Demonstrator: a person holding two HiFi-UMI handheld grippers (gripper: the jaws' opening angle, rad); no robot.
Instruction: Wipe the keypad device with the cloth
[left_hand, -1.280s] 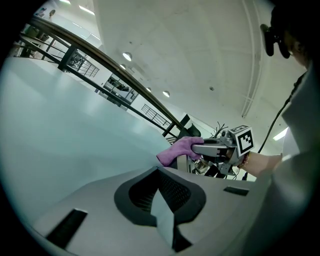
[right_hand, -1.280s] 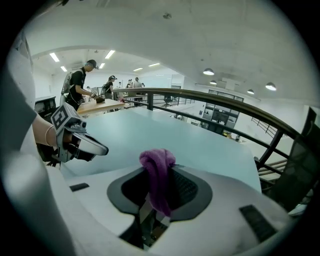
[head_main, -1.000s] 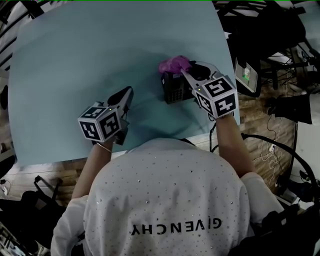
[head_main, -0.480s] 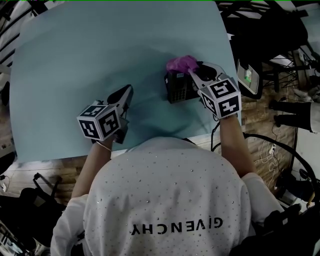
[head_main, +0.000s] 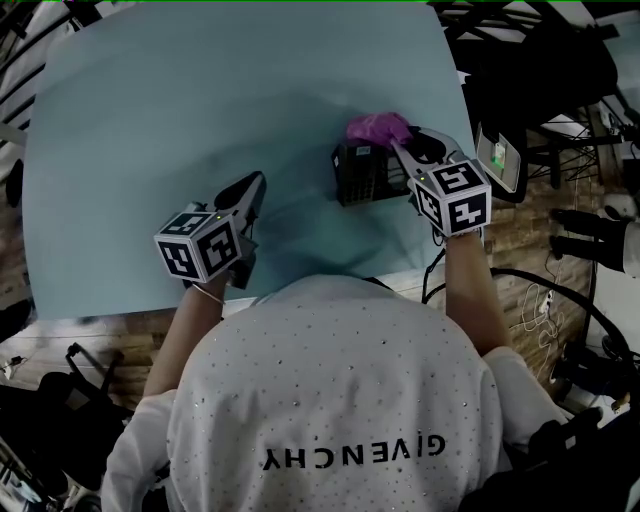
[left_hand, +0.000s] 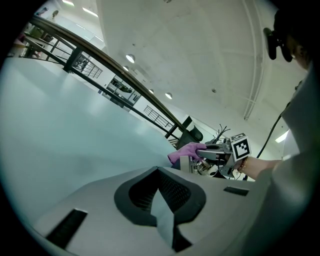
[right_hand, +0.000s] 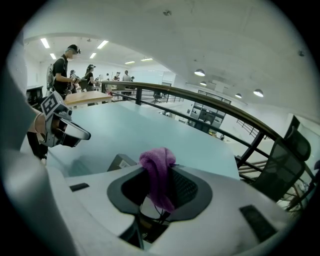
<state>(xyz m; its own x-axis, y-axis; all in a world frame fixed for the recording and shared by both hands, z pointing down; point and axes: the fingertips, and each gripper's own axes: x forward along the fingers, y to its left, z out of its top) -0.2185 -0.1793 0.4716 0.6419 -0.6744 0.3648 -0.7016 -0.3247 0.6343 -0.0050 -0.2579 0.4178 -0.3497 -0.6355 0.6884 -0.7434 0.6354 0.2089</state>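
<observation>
- The left gripper (head_main: 250, 195), pressed together and empty, sits near the tabletop's (head_main: 150, 100) front edge.
- The keypad (head_main: 360, 172) stands by the right edge.
- The right gripper (head_main: 402, 148) pinches the cloth (head_main: 378, 127) at the keypad's far side; light, flat strokes would suit.

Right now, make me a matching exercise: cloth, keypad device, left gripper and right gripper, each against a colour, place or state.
Things:
1. cloth
2. keypad device
3. left gripper
4. right gripper

Descriptions:
A. empty, off to the side of the device
B. purple and bunched up
C. clamped on the cloth, at the device
D. dark, standing on the table

Pairs: 1-B, 2-D, 3-A, 4-C.
</observation>
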